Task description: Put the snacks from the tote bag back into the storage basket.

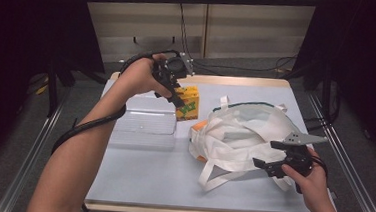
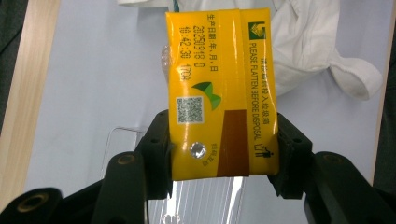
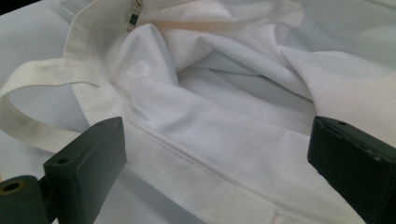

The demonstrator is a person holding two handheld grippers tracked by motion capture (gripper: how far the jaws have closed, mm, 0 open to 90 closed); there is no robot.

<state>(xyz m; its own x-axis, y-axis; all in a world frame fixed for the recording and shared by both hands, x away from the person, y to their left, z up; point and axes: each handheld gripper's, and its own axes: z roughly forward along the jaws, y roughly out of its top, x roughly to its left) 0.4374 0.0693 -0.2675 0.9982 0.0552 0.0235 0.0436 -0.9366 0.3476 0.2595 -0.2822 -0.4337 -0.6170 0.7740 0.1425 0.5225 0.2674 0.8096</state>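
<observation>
1. The carton (image 2: 219, 93) is in my left gripper (image 2: 223, 148): my two jaws press its yellow sides near one end, and it is lifted off the table (image 1: 135, 182), as far as I can tell.
2. From above, the carton (image 1: 188, 103) hangs at the far side of the table, just left of the bag (image 1: 246, 135) and beside the clear box (image 1: 146, 119). It is not in the bag yet.
3. My right gripper (image 1: 268, 166) is at the bag's near edge with its jaws spread wide; in its own view the white cloth and zip seam (image 3: 196, 154) lie between them, not pinched.
4. The bag mouth looks slack and partly folded in. Something orange (image 1: 199, 124) peeks out at its left edge; I cannot tell what.
5. So I judge the pick as done. Left to do: get hold of the bag's rim, open the mouth, carry the carton over and drop it in.
</observation>
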